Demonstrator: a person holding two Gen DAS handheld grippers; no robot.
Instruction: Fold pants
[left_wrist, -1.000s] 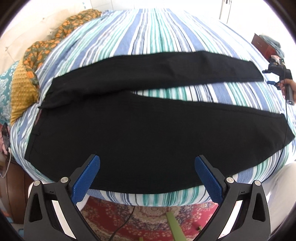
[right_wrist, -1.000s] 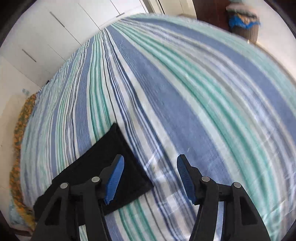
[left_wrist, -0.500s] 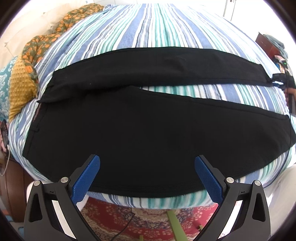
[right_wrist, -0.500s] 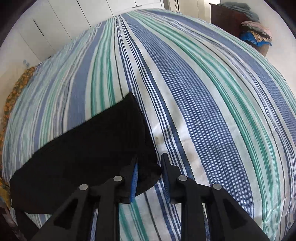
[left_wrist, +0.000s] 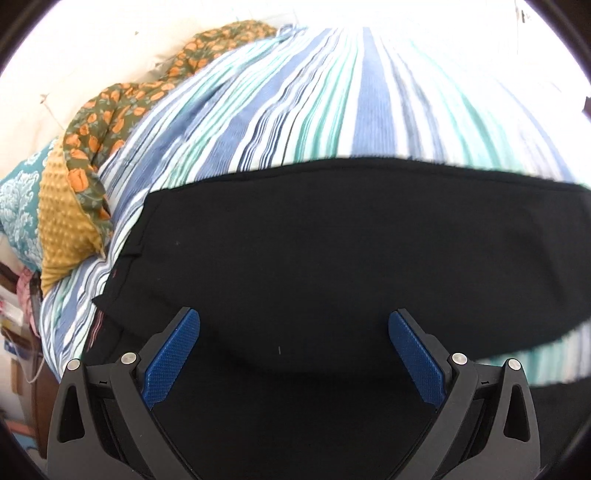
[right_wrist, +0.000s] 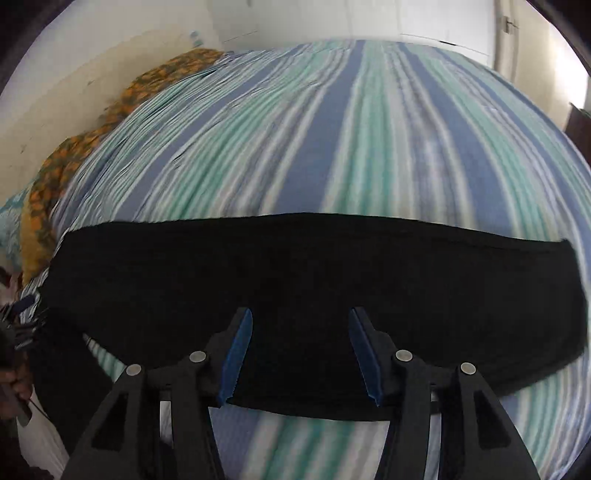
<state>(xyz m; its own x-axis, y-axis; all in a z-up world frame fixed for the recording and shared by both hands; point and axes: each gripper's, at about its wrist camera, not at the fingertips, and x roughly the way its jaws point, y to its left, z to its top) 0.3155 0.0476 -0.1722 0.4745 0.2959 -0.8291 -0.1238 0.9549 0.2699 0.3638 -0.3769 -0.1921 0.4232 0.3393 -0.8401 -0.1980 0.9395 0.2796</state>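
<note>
Black pants (left_wrist: 332, 251) lie flat on a blue, green and white striped bed sheet (left_wrist: 369, 92). One leg lies folded over the other, with the waist end at the left. My left gripper (left_wrist: 293, 354) is open and empty, low over the upper part of the pants. In the right wrist view the pants (right_wrist: 295, 273) form one long black band across the sheet (right_wrist: 369, 129). My right gripper (right_wrist: 301, 354) is open and empty just above the near edge of the pants.
A yellow dotted pillow (left_wrist: 62, 225) and an orange floral cloth (left_wrist: 122, 99) lie at the bed's left end. A teal patterned pillow (left_wrist: 18, 206) sits beside them. White cupboard doors (right_wrist: 424, 18) stand beyond the bed.
The right gripper carried the far leg's hem over onto the near leg, then let go and opened. The left gripper moved in closer over the pants. Both views are blurred by motion.
</note>
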